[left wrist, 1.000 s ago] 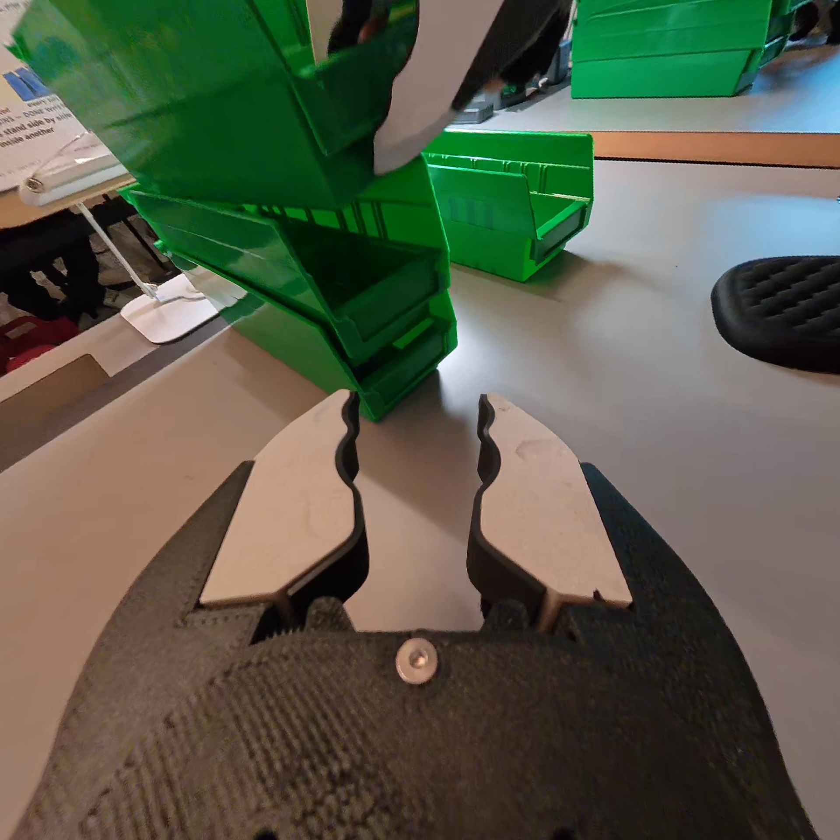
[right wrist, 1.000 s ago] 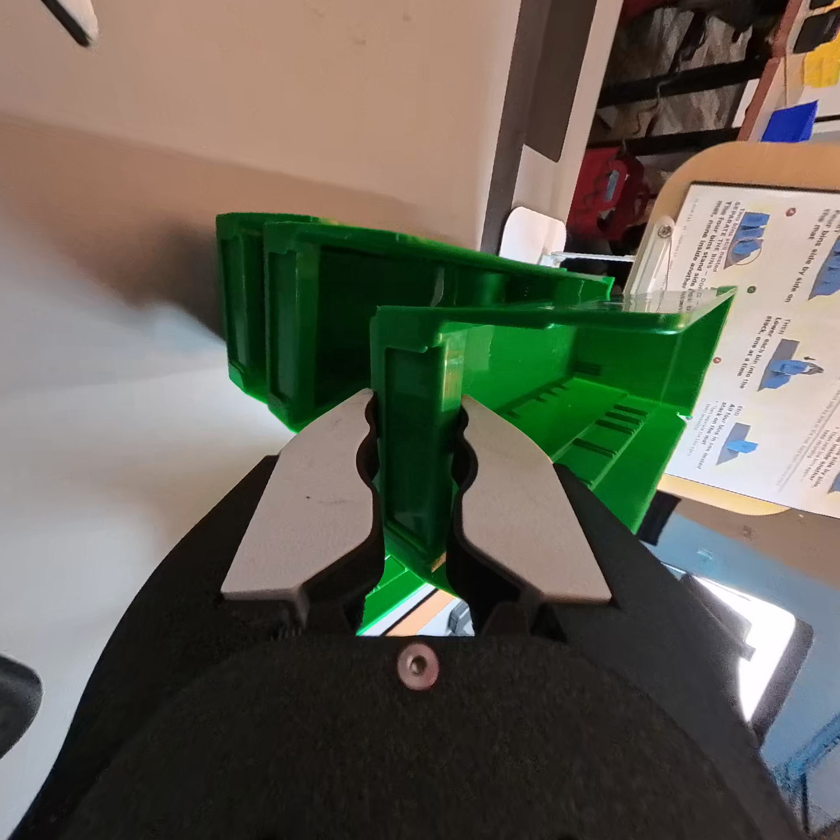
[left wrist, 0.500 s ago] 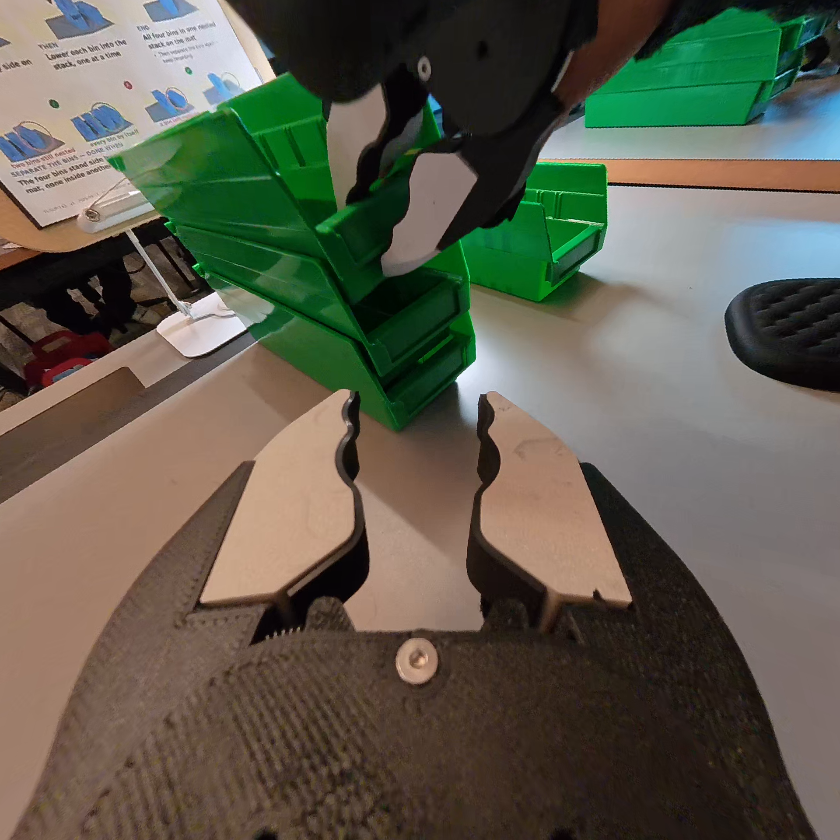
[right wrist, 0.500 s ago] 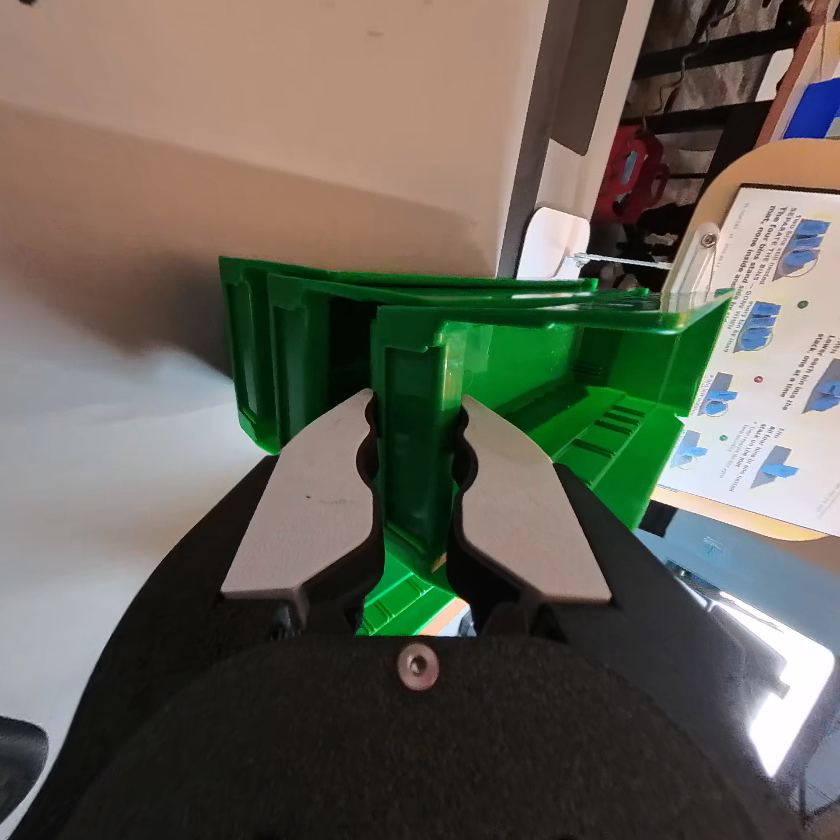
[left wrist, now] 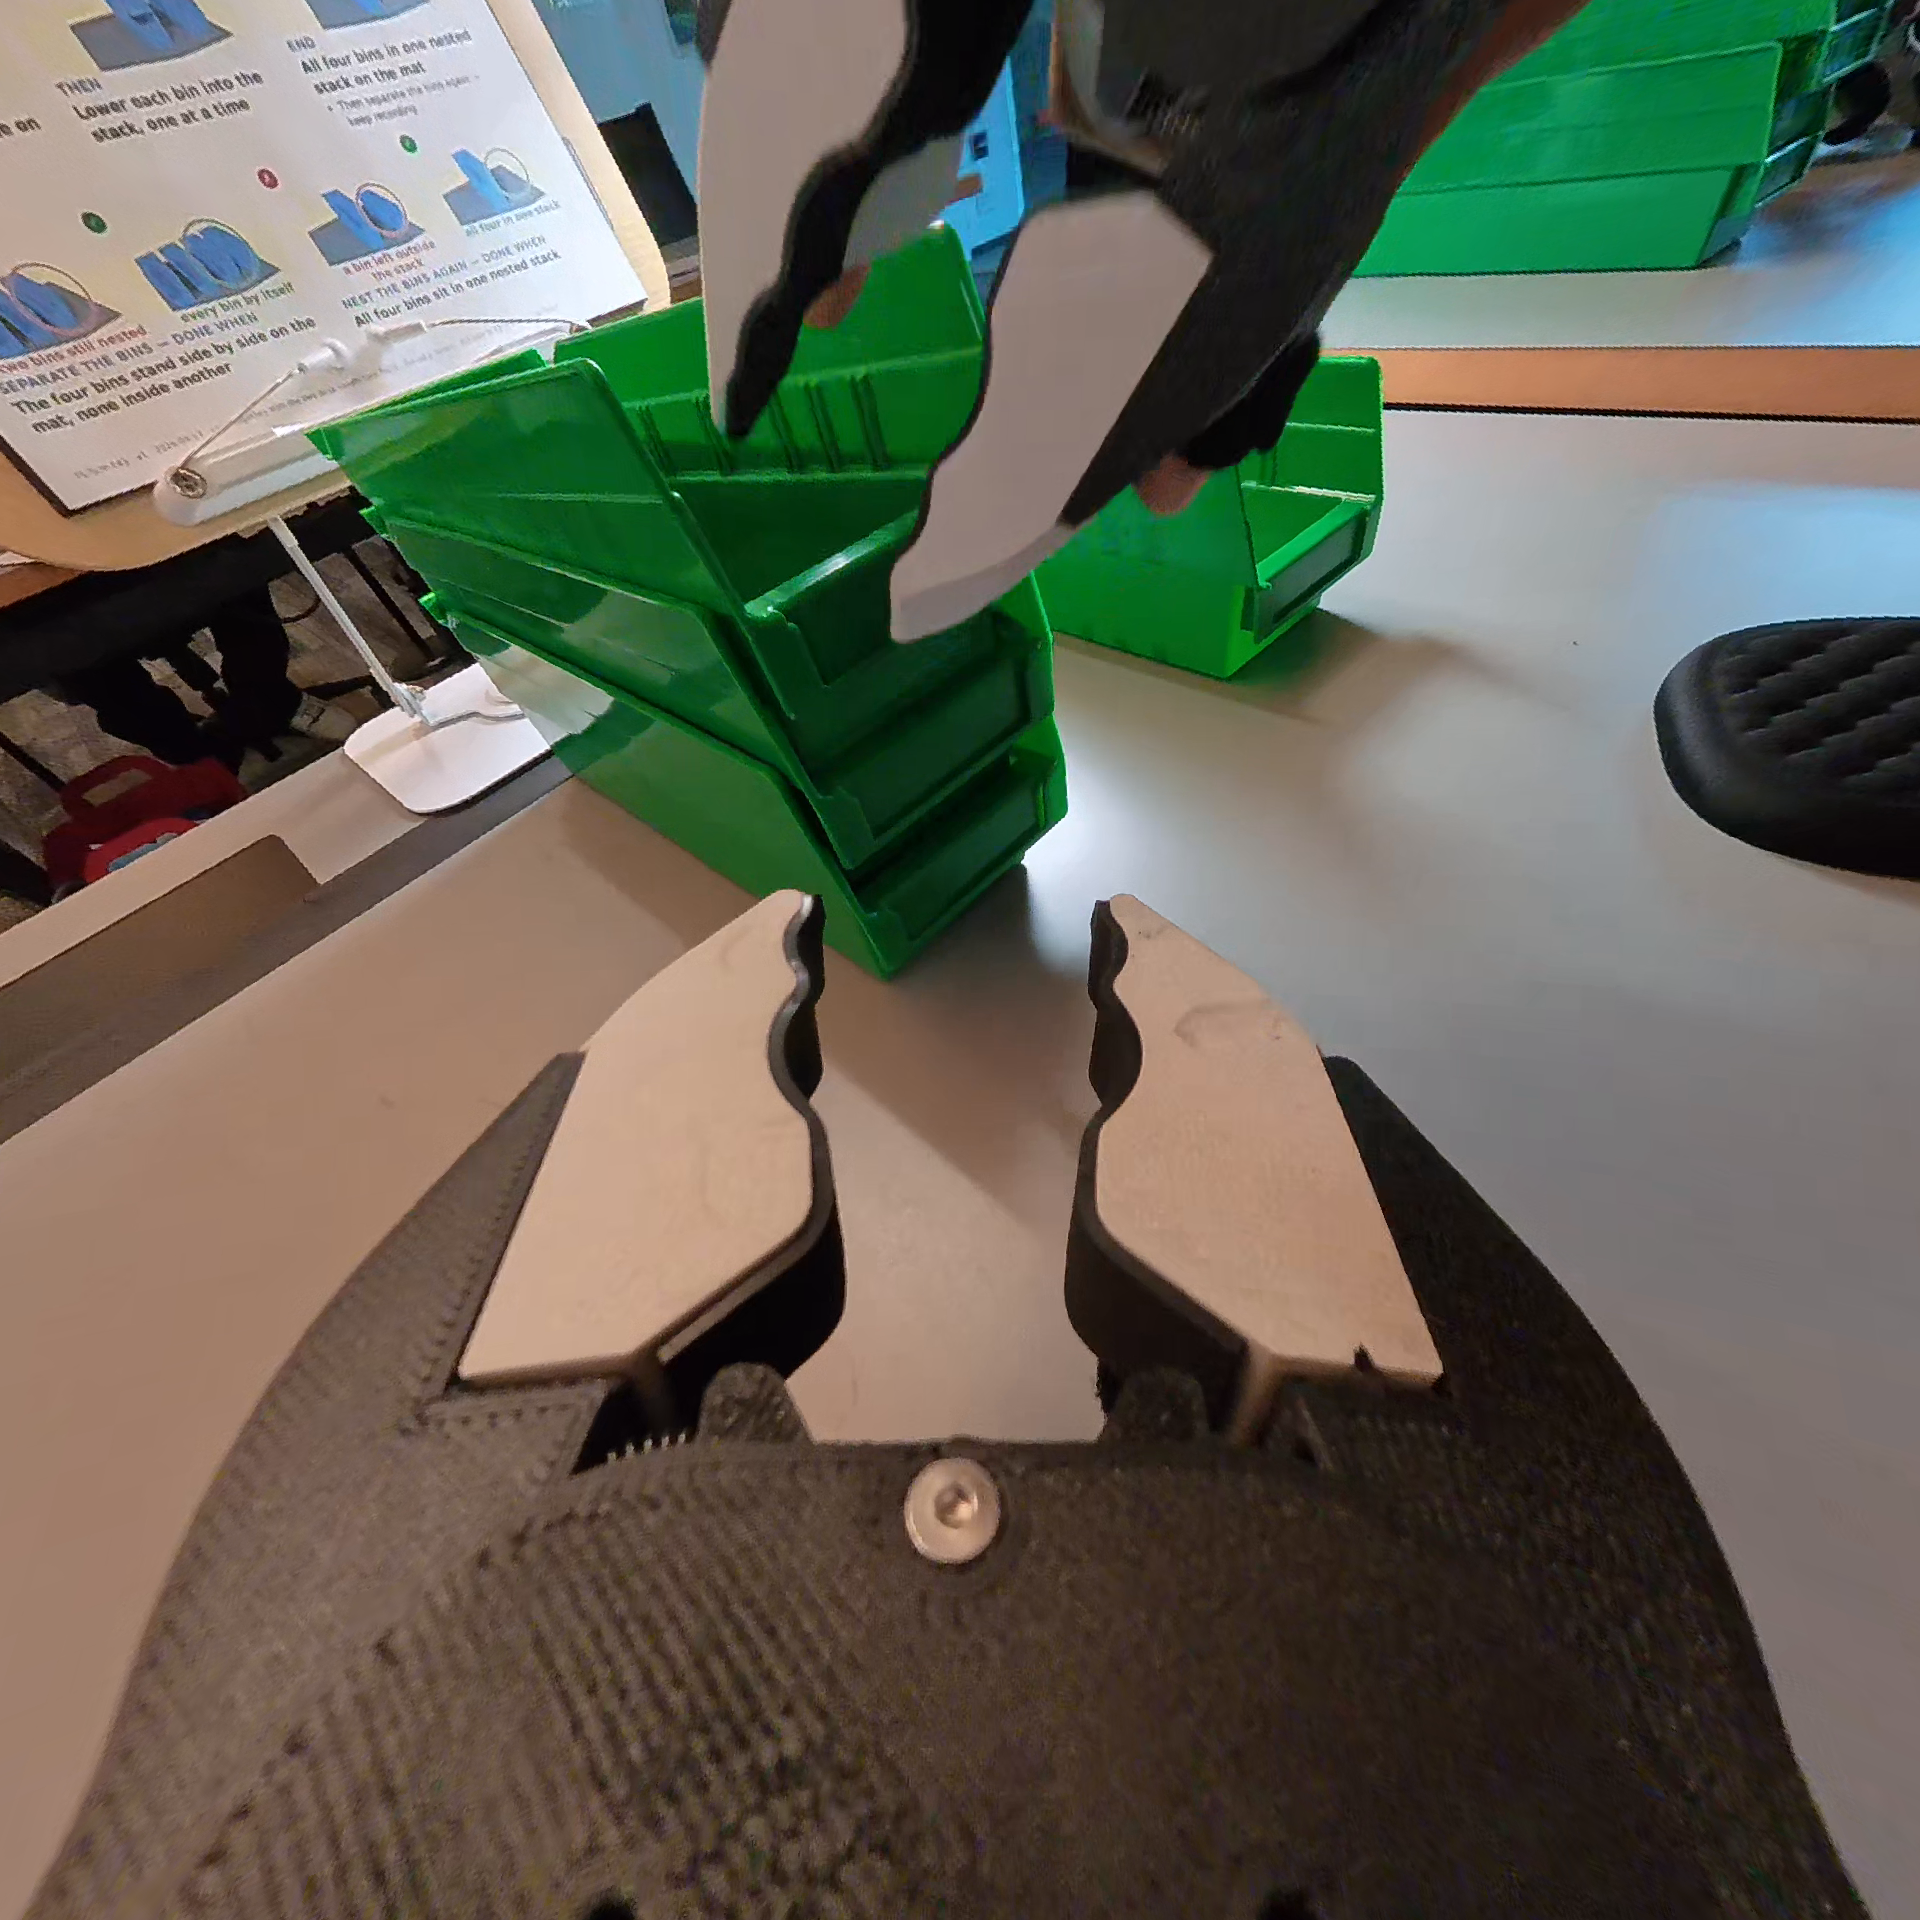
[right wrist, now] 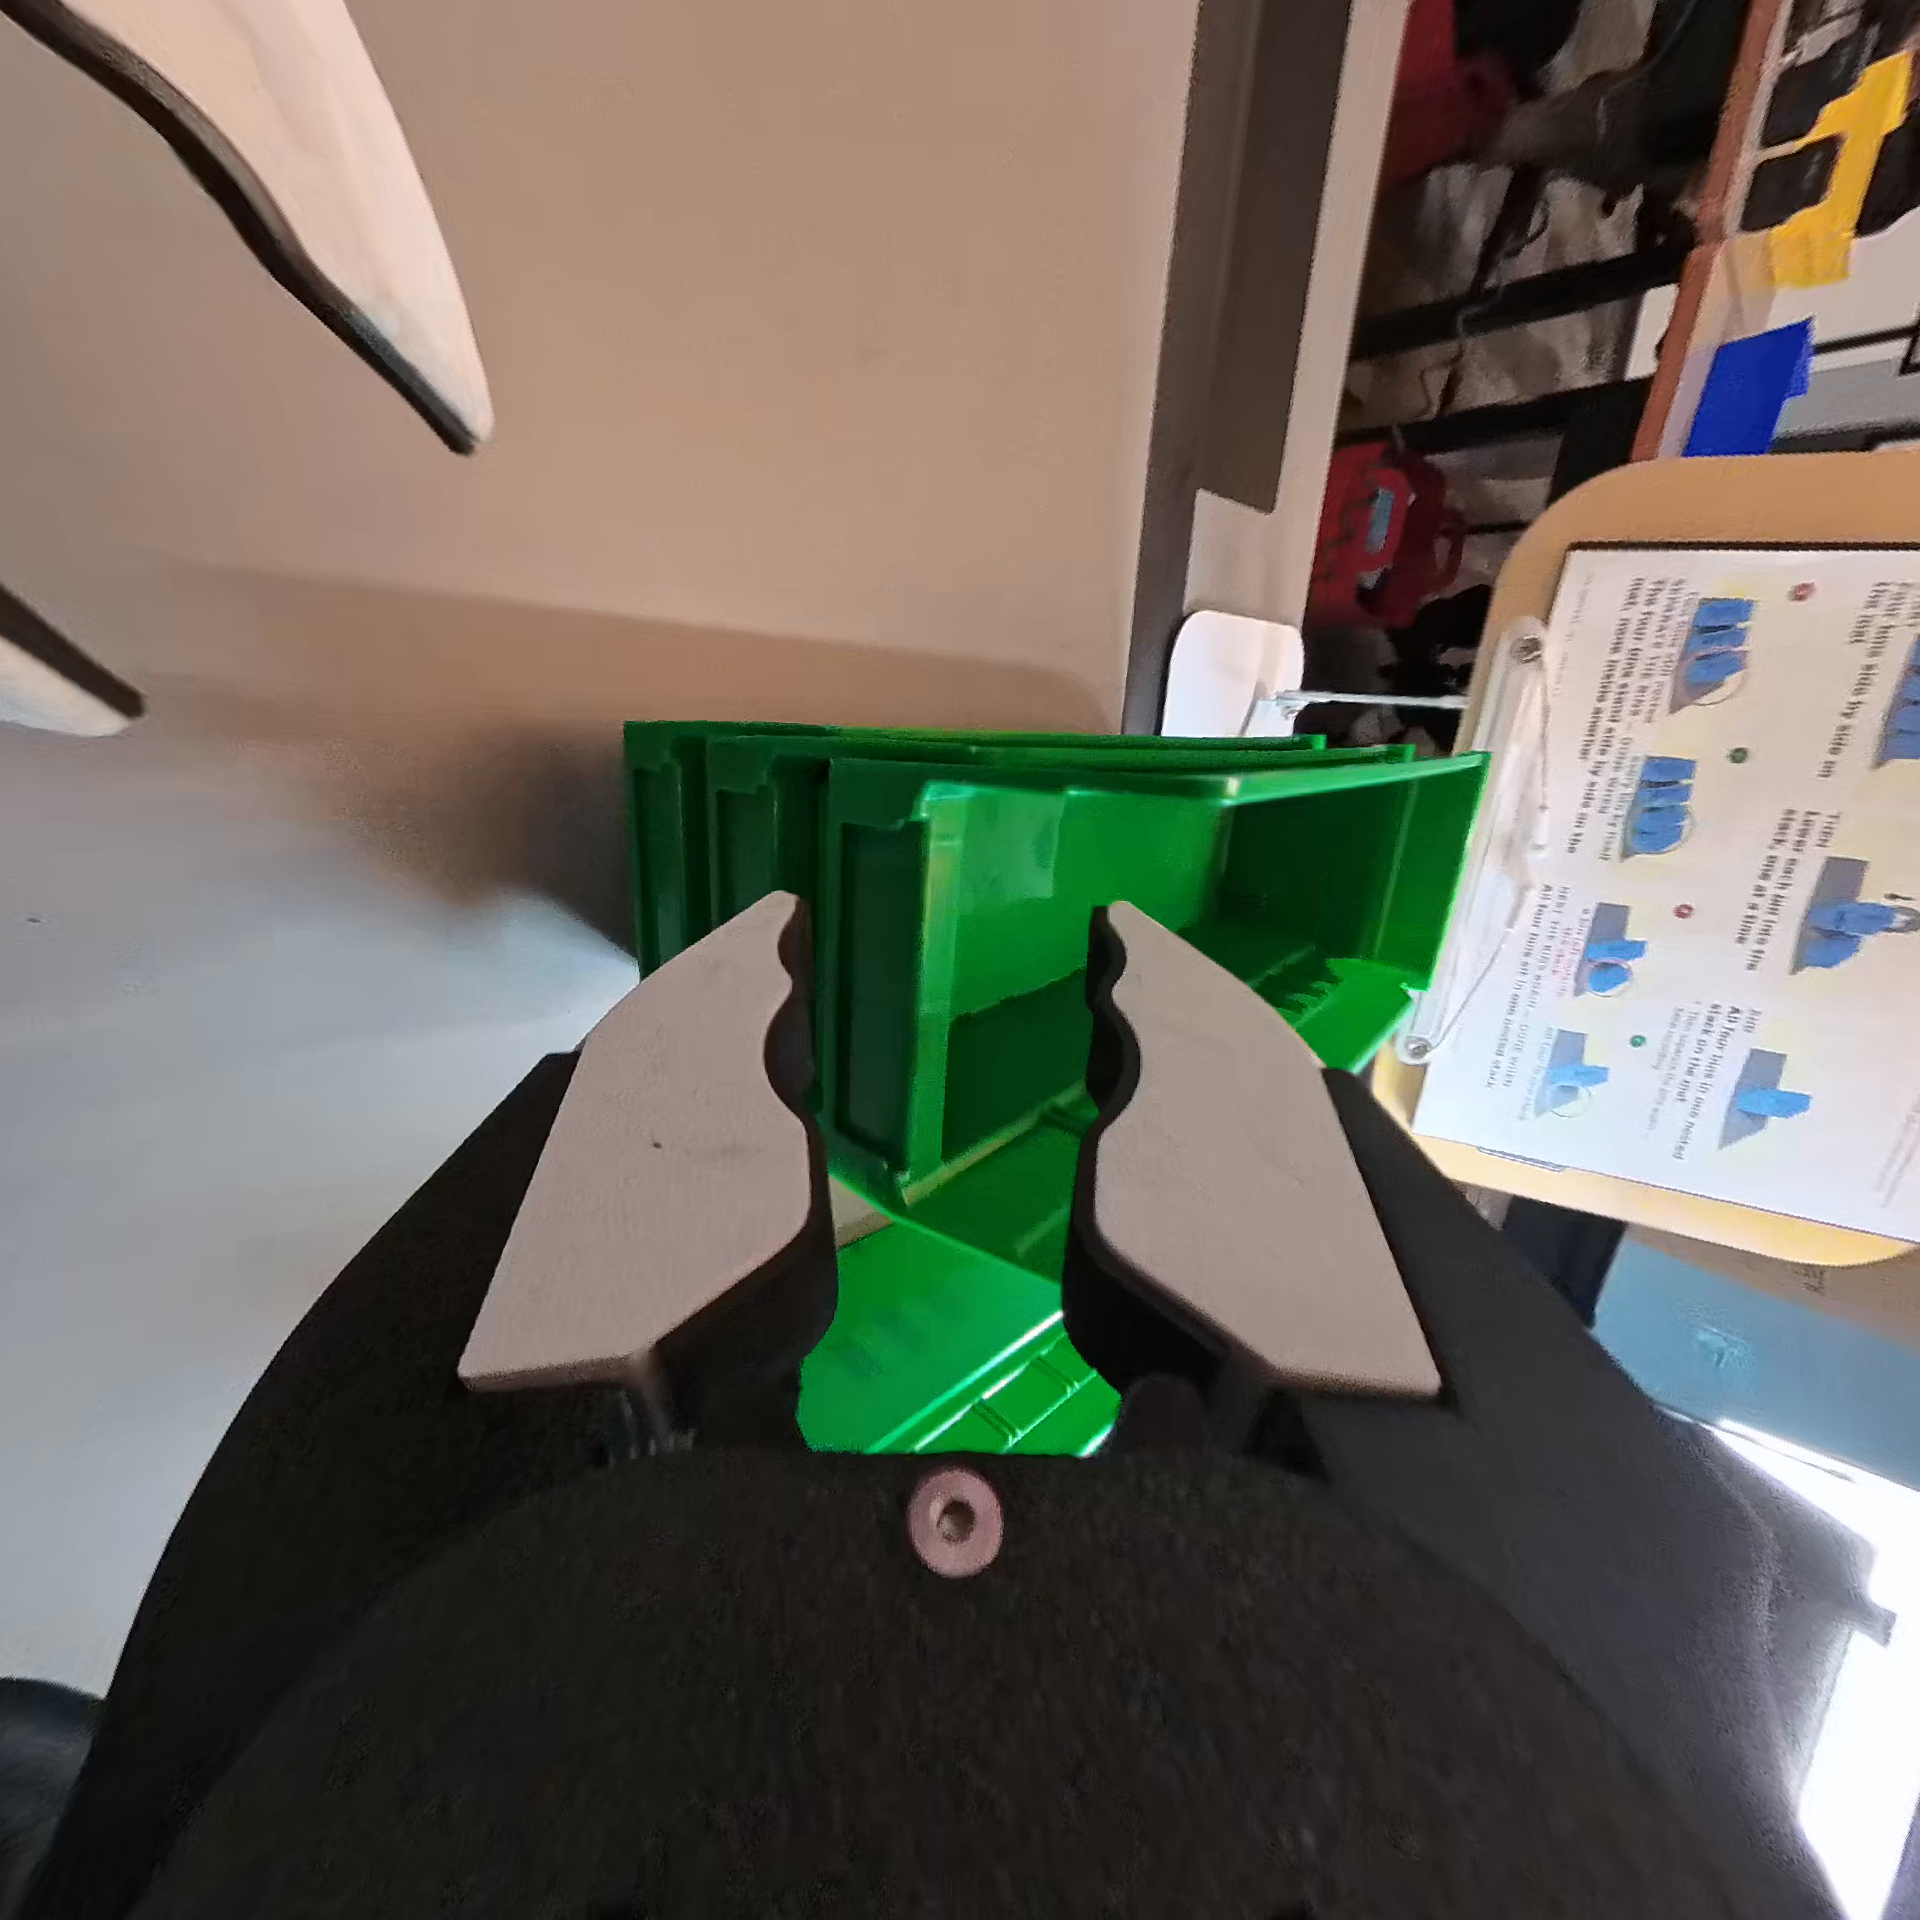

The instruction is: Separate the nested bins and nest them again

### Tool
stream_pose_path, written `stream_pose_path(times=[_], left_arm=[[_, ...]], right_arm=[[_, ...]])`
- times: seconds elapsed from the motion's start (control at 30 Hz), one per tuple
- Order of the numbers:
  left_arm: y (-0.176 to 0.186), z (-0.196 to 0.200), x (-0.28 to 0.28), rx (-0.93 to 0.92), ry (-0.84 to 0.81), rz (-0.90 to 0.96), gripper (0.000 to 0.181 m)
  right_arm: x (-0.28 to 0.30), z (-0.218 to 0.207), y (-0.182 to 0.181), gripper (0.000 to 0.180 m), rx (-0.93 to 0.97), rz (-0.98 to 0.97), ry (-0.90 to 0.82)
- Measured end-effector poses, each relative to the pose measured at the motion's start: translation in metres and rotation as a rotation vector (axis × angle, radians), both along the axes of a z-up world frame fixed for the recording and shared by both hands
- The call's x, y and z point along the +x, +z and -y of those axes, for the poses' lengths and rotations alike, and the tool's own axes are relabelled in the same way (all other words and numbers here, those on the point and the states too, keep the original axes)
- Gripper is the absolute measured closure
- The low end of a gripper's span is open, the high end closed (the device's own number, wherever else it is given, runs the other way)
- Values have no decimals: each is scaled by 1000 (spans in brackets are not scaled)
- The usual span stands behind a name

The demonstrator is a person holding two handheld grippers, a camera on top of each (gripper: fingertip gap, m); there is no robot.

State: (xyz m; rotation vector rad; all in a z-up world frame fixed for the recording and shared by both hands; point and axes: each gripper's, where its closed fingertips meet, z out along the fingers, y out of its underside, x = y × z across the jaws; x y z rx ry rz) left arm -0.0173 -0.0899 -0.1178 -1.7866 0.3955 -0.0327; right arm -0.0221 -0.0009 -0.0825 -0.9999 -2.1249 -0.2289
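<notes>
Right gripper (right wrist: 945,997) now spread, released top bin (right wrist: 1039,935) onto nested stack (left wrist: 831,727) near table (left wrist: 1455,935) edge; left gripper (left wrist: 951,971) unchanged, spread, empty.

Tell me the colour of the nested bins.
Bright green nested bins, clearest in the left wrist view.

Instruction sheet (left wrist: 260,208) cropped at edge, far green bins (left wrist: 1621,156) blurred

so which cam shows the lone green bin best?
Left wrist view: the lone bin stands on the table behind the nested stack, partly hidden by the right gripper. The right wrist view shows only the stack, not that bin.
</notes>
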Motion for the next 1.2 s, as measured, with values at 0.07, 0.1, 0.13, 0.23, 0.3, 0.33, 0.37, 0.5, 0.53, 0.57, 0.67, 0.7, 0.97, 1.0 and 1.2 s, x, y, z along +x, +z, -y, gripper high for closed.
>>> stream_pose_path(times=[0.07,0.1,0.13,0.23,0.3,0.33,0.37,0.5,0.53,0.57,0.67,0.7,0.97,1.0,1.2], left_arm=[[0,1,1,1,-1,0,132],[0,1,1,2,-2,1,131],[0,1,1,3,-3,3,131],[-1,1,1,-4,-5,4,131],[-4,0,2,-12,-8,-1,131],[-5,0,3,-16,-11,-4,131],[-7,0,4,-20,-13,-7,131],[-14,0,12,-37,-32,-19,130],[-15,0,13,-41,-37,-23,130],[-17,-1,15,-45,-41,-28,130],[-24,-2,18,-60,-53,-46,130],[-26,-2,19,-65,-56,-49,130],[-37,-2,20,-99,-62,-54,128],[-37,-2,20,-97,-61,-56,128],[-30,-1,15,-73,-47,-51,128]], right_arm=[[6,4,14,129,-16,-51,2],[10,5,22,130,-29,-84,0],[16,5,30,130,-44,-118,-8],[44,-5,50,129,-82,-206,-59],[70,-21,56,129,-99,-242,-119],[84,-31,55,129,-104,-247,-154],[99,-42,52,129,-105,-246,-191],[155,-74,15,124,-136,-175,-319],[167,-79,2,123,-139,-142,-337],[176,-84,-12,122,-135,-106,-350],[194,-88,-60,119,-194,-14,-376],[196,-90,-74,117,-200,10,-379],[196,-123,-131,114,-134,98,-376],[198,-127,-135,117,-116,118,-375],[196,-140,-136,151,31,141,-338]])
